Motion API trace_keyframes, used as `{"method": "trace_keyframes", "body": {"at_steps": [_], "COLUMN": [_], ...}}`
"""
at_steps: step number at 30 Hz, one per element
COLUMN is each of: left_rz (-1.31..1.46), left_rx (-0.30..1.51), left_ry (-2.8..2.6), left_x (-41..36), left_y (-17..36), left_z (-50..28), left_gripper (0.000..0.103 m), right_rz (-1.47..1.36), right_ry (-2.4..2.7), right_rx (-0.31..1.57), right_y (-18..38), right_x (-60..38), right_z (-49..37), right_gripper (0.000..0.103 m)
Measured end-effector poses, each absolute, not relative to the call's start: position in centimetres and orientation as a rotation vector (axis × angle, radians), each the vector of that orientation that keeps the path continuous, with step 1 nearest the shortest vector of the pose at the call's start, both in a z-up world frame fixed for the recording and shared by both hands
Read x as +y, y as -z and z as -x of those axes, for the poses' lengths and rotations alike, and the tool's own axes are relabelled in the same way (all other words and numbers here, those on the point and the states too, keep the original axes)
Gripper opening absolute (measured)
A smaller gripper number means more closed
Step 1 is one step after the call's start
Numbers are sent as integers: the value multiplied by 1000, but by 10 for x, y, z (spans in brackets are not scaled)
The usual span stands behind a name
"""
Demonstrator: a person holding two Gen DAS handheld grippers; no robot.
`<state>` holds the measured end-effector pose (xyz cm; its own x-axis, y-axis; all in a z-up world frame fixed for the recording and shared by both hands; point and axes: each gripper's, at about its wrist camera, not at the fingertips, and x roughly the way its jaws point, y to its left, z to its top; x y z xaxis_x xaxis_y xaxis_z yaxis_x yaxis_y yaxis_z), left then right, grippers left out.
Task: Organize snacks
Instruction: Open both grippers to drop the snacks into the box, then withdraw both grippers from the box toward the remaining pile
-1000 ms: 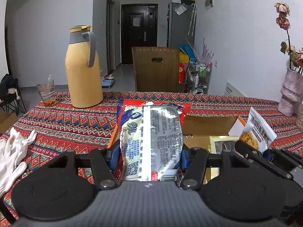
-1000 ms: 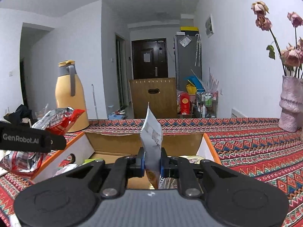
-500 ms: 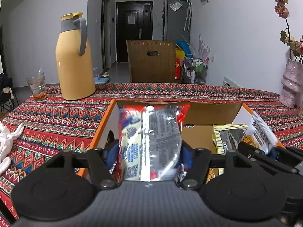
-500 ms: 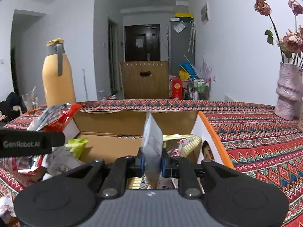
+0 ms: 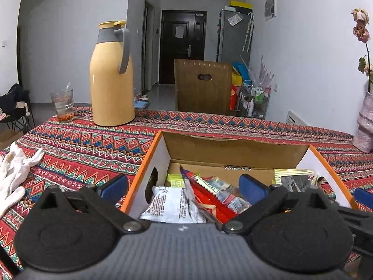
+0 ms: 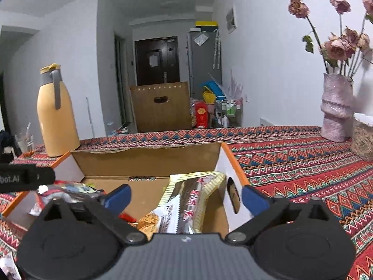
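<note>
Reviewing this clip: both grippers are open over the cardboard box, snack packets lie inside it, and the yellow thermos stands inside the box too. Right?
Not quite. The yellow thermos stands on the patterned tablecloth beyond the cardboard box, not inside it, as the left wrist view shows. The rest holds: the left gripper and right gripper are open, and snack packets lie in the box.

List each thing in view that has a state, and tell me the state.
Left gripper: open, jaws just opened, empty.
Right gripper: open, jaws just opened, empty.
Cardboard box: open, snacks inside.
Red snack packet: lying in the box.
Thermos: upright, lid shut.
Glass: upright.
</note>
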<state>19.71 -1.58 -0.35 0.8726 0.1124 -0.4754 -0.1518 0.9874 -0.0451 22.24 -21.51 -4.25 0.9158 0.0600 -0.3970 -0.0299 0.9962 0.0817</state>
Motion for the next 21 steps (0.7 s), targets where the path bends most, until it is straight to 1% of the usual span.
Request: {"method": "trace_keyframes", "body": {"at_steps": [7,13,21], "left_rz": [101,92,72], "left_rx": [510,468,461], "left_ry": [-152,-162,-191], "left_x": [-14,-15,-10], "left_y": [-10,-31,-42], "left_z": [-189,-169,-148], "left_gripper": [103,103,103], "right_rz": [-107,-123,-135], "right_ry": [-45,-71,-123], "right_rx": [391,359,342], "right_y": [35,23,4], "right_x": [-221,-226,-224], "right_z": [-217,-208,-189], "right_gripper": [103,103,103]}}
